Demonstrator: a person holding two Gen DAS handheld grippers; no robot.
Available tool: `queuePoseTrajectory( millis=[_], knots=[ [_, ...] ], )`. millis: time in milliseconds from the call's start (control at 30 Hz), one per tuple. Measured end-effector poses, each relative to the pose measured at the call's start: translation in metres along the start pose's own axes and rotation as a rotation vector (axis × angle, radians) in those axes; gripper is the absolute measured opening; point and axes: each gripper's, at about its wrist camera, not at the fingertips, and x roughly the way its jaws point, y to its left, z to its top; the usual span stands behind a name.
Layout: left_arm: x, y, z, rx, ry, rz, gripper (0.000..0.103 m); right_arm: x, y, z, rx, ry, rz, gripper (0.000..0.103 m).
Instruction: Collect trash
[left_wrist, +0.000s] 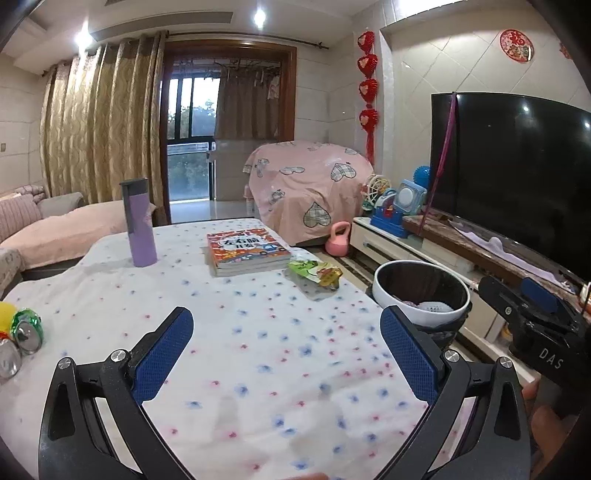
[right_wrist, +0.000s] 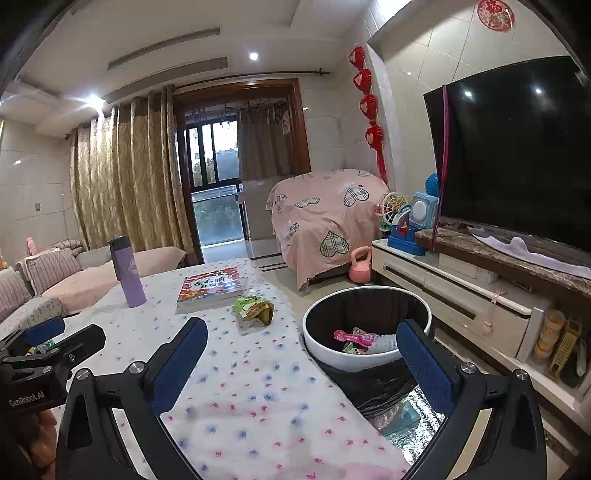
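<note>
Over on the far left of my table (left_wrist: 258, 332), a crushed green can (left_wrist: 27, 330) lies on its side by the edge, next to something yellow and another shiny can that I only half see. Behind them a tall purple bottle (left_wrist: 138, 223) stands straight up on the dotted cloth. My left tongs (left_wrist: 286, 349) hang over the cloth with both blue pads spread wide, and nothing is between them, just the little red and blue flowers. Past them lies a stack of books (left_wrist: 245, 253) with an orange cover. Just to the right of the books, near the table's right edge, is the trash I can see best: a crinkly green and yellow wrapper (left_wrist: 316, 273), flat on the cloth and touching nothing else. My right tongs (right_wrist: 301, 349) are open too, wide and empty, with one pad over the table and the other over the bin. That round white bin (right_wrist: 369, 360) sits on the floor right beside the table, with a dark bag inside. A pink wrapper (right_wrist: 354, 338) and some other bits already lie at the bottom. Farther right is a big black TV (right_wrist: 517, 147).
</note>
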Motion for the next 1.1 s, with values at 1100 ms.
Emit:
queuePoseTrajectory(
  millis=[1100],
  knots=[
    [-0.016, -0.001, -0.004, 0.023, -0.047, 0.033, 0.103, -0.006, 0.000, -0.003, 0.000, -0.026, 0.008, 0.103]
  ],
)
